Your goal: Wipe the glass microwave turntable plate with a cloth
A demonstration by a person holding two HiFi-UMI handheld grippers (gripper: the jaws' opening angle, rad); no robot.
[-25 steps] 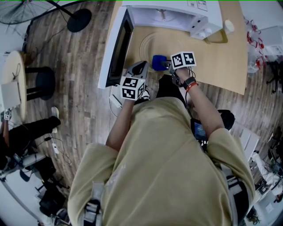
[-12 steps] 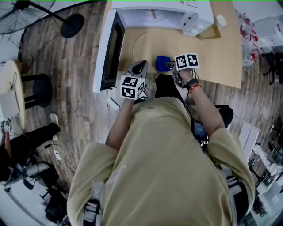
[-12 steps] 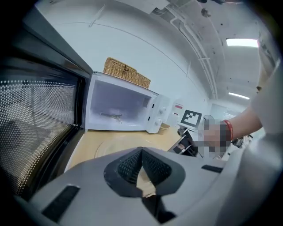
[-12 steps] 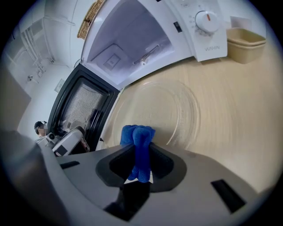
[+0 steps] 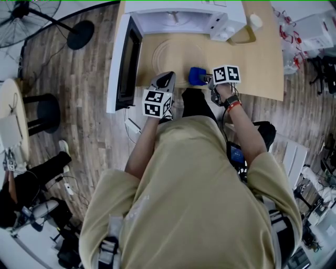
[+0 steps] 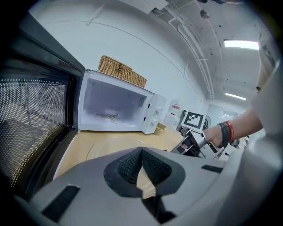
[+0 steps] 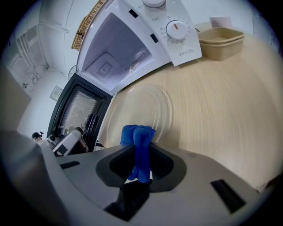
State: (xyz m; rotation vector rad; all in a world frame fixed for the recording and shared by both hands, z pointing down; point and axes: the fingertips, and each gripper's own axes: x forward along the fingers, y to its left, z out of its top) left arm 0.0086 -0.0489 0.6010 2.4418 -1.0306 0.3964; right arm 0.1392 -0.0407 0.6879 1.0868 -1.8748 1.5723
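Your glass plate [image 5: 176, 55] lies uncovered on the bench [image 5: 257, 68], reachable from above and from its near side. Left of the plate, the open microwave door [image 5: 127, 63] stands like a wall. Behind the plate, the microwave [image 5: 226, 13] body blocks you. Right of the plate the bench runs bare, until the beige trays [image 5: 244, 38] far right. Your right gripper [image 5: 203, 78], jaws clamped on the blue cloth [image 5: 196, 75], crowds the plate's near right rim.

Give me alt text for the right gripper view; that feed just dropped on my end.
The right claw is shut on a bunched blue cloth, held at the near rim of the clear glass turntable plate, which lies on the wooden table. Beyond it stands the white microwave with its door swung open; stacked beige trays sit to its right.
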